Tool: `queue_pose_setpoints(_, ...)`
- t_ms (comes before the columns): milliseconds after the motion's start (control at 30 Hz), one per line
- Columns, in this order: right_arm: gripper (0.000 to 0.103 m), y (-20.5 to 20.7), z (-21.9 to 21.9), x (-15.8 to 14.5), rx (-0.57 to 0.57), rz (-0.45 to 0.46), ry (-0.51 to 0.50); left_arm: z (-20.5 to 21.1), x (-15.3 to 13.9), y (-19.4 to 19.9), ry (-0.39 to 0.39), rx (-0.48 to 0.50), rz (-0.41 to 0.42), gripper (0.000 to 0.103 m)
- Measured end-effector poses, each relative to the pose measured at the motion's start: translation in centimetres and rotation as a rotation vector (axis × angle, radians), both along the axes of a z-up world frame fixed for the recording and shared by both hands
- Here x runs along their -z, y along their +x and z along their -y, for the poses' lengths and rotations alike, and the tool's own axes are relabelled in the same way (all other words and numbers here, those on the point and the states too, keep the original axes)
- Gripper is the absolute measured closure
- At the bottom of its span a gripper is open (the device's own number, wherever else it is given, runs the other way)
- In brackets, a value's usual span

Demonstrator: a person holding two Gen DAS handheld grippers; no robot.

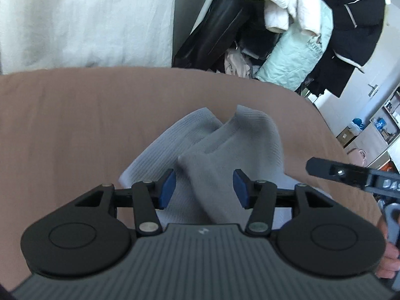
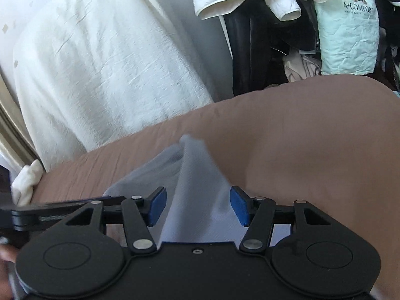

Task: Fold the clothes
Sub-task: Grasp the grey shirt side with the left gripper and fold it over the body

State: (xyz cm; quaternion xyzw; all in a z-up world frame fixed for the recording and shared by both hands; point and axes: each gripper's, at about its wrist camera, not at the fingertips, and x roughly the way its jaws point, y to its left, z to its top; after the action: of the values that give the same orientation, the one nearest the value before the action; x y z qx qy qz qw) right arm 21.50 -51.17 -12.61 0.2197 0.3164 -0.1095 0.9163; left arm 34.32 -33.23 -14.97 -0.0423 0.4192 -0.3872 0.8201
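A light grey ribbed garment [image 1: 225, 147] lies bunched on the brown bed sheet [image 1: 87, 125], with two folded flaps overlapping. My left gripper [image 1: 204, 188] hovers over its near part, jaws open, blue pads [image 1: 167, 187] apart with cloth showing between them. In the right wrist view the same garment [image 2: 195, 175] rises in a blurred ridge between the spread pads of my right gripper [image 2: 198, 206], which is open. The right gripper's finger [image 1: 332, 171] shows at the right edge of the left wrist view.
A white pillow or duvet [image 1: 82, 20] leans behind the bed. Jackets and a pale green bag [image 1: 300, 50] hang on a crowded rack at the back right. Shelves and a door [image 1: 375, 115] stand beyond the bed's right edge.
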Motion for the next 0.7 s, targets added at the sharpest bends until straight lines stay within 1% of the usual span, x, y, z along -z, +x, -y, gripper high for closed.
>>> queue_pose_setpoints(33,0.041,0.3,0.3,0.1,-0.005,-0.009,0.010,1.0,0.3,0.5,0.002,-0.003,0.009,0.099)
queue_pose_setpoints(67,0.041,0.9,0.5,0.4,-0.011,-0.019,0.017,2.1,0.6,0.9,0.004,-0.005,0.017,0.100)
queue_pose_setpoints(100,0.041,1.5,0.5,0.6,-0.020,-0.028,0.018,1.9,0.5,0.7,0.003,-0.009,0.047,0.100)
queue_pose_setpoints(167,0.041,2.6,0.3,1.1,-0.046,-0.039,0.014,1.1,0.1,0.0,0.001,-0.017,0.115,0.100)
queue_pose_setpoints(267,0.041,4.8,0.6,3.1,-0.085,-0.049,0.007,-0.2,-0.5,-1.2,-0.003,-0.030,0.217,0.100)
queue_pose_setpoints(300,0.053,5.6,0.8,3.8,-0.098,-0.060,0.015,-0.6,-0.8,-1.3,-0.007,-0.043,0.238,0.100)
queue_pose_setpoints(333,0.090,6.3,0.7,4.2,-0.115,-0.065,0.010,-1.0,-1.1,-1.4,-0.011,-0.059,0.255,0.100)
queue_pose_setpoints(367,0.098,7.0,0.5,4.4,-0.129,-0.070,-0.007,-1.5,-1.3,-1.7,-0.013,-0.075,0.281,0.100)
queue_pose_setpoints(400,0.099,7.2,0.0,4.1,-0.135,-0.051,-0.041,-1.6,-1.3,-2.0,0.001,-0.090,0.305,0.100)
queue_pose_setpoints(467,0.101,7.0,-1.3,2.9,-0.134,0.027,-0.139,-1.8,-1.3,-2.6,0.037,-0.120,0.353,0.099)
queue_pose_setpoints(500,0.101,6.9,-1.9,2.3,-0.134,0.065,-0.188,-1.5,-0.7,-2.3,0.068,-0.125,0.322,0.098)
queue_pose_setpoints(533,0.101,7.3,-2.5,2.0,-0.141,0.065,-0.229,-1.1,-0.1,-1.7,0.119,-0.123,0.264,0.094)
queue_pose_setpoints(567,0.101,7.8,-2.8,2.3,-0.144,0.026,-0.252,-0.9,0.5,-1.0,0.161,-0.127,0.207,0.092)
queue_pose_setpoints(600,0.100,8.3,-2.9,2.8,-0.138,-0.018,-0.264,-1.0,1.0,-0.3,0.166,-0.137,0.158,0.092)
queue_pose_setpoints(633,0.089,8.7,-2.9,3.2,-0.131,-0.062,-0.277,-1.6,1.0,0.2,0.134,-0.148,0.117,0.092)
queue_pose_setpoints(700,0.075,9.5,-3.0,4.2,-0.117,-0.150,-0.301,-3.0,0.7,1.1,0.057,-0.170,0.040,0.088)
